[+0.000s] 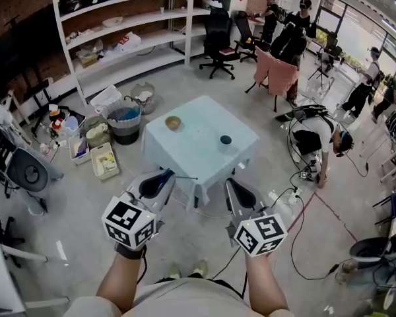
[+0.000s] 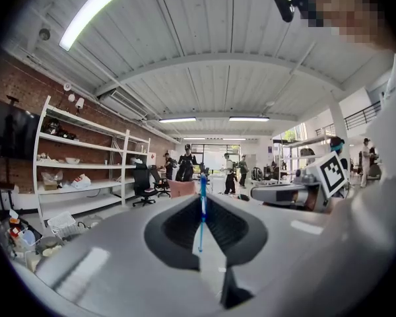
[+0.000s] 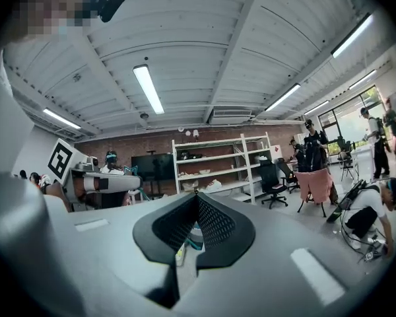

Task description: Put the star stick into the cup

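Note:
A thin blue star stick [image 2: 201,211] stands upright between the jaws of my left gripper [image 2: 202,200], which is shut on it. In the head view the stick [image 1: 185,177] pokes rightwards out of the left gripper [image 1: 164,175] as a thin dark line. A dark teal cup [image 1: 226,139] stands on the right half of the small pale table [image 1: 191,152], ahead of both grippers. My right gripper [image 1: 230,183] hovers near the table's front edge. Its jaws meet at the tip in the right gripper view [image 3: 197,195], with nothing between them.
A brown bowl [image 1: 173,122] sits on the table's left part. Bins and a basket [image 1: 125,120] stand on the floor to the left, below white shelves [image 1: 119,38]. A person [image 1: 320,137] bends down right of the table among cables. Office chairs [image 1: 218,38] and other people stand farther back.

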`<state>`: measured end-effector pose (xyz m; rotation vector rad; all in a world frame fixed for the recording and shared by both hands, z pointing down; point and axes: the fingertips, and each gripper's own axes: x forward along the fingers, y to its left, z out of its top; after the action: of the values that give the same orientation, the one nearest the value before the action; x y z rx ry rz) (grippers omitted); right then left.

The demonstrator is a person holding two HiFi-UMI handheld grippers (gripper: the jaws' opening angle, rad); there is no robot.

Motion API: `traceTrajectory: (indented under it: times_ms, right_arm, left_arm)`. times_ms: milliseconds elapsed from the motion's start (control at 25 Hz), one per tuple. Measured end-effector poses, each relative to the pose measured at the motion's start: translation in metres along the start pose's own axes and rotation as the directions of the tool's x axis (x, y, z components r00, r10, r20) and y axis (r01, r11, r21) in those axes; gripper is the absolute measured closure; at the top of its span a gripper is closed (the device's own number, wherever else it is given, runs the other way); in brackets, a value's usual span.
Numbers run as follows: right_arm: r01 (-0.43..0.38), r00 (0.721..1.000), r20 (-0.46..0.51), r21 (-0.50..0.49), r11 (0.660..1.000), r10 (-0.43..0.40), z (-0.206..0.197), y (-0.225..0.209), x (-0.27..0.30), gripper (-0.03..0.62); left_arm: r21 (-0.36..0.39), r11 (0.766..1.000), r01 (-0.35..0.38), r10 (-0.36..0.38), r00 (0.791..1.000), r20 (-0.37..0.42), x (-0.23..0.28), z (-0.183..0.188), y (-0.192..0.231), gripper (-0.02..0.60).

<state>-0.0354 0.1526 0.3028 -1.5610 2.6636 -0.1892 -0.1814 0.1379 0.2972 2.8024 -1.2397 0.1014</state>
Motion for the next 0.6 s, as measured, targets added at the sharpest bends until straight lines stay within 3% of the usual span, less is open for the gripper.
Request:
traceTrajectory:
  times_ms: [600]
  right_arm:
    - [0.029, 0.999, 0.023, 0.058, 0.998, -0.030, -0.002, -0.049, -0.027, 0.583]
  left_arm:
    - [0.005, 1.000, 0.002, -0.002, 1.000, -0.015, 0.035, -0.008, -0.028, 0.560]
